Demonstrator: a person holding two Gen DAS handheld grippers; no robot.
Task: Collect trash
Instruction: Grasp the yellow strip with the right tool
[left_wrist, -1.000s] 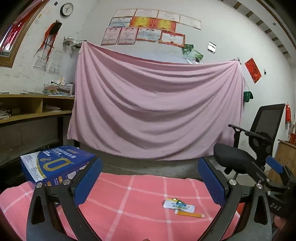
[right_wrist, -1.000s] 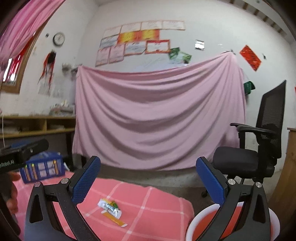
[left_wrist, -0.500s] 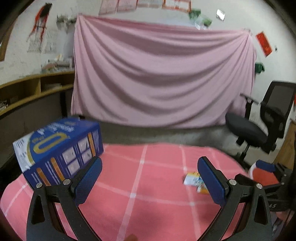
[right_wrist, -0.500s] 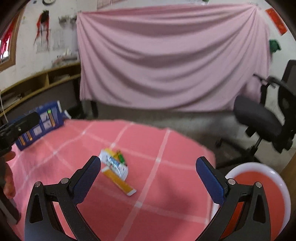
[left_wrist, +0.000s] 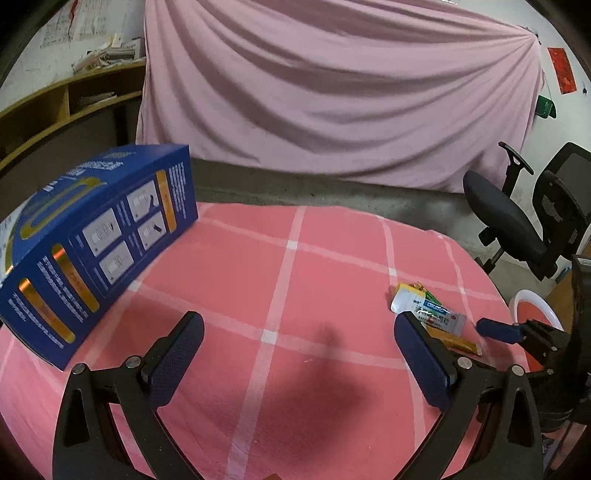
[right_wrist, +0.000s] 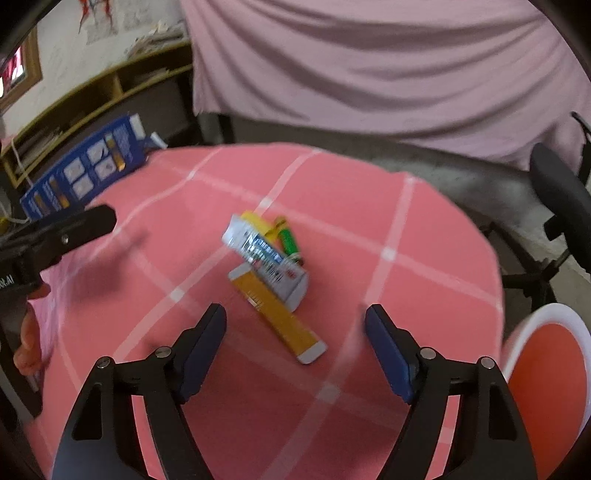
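A small heap of wrappers lies on the pink checked tablecloth (right_wrist: 369, 206): a silver sachet (right_wrist: 266, 258), a yellow strip packet (right_wrist: 280, 321) and a green piece (right_wrist: 288, 240). My right gripper (right_wrist: 295, 350) is open and empty, hovering just short of the heap. The heap also shows in the left wrist view (left_wrist: 428, 314), to the right. My left gripper (left_wrist: 295, 358) is open and empty over the cloth's middle. A large blue box (left_wrist: 96, 240) lies at the left. A bin with a white rim and red inside (right_wrist: 546, 369) stands beside the table at the right.
The left gripper's body (right_wrist: 55, 236) shows at the left of the right wrist view. A black office chair (left_wrist: 524, 218) stands beyond the table at the right. A pink sheet (left_wrist: 332, 92) hangs behind. Wooden shelves (left_wrist: 55, 107) run along the left wall.
Both grippers have tipped down and moved in over the table. The wrappers now lie close before the right gripper. The blue box looms larger at the left.
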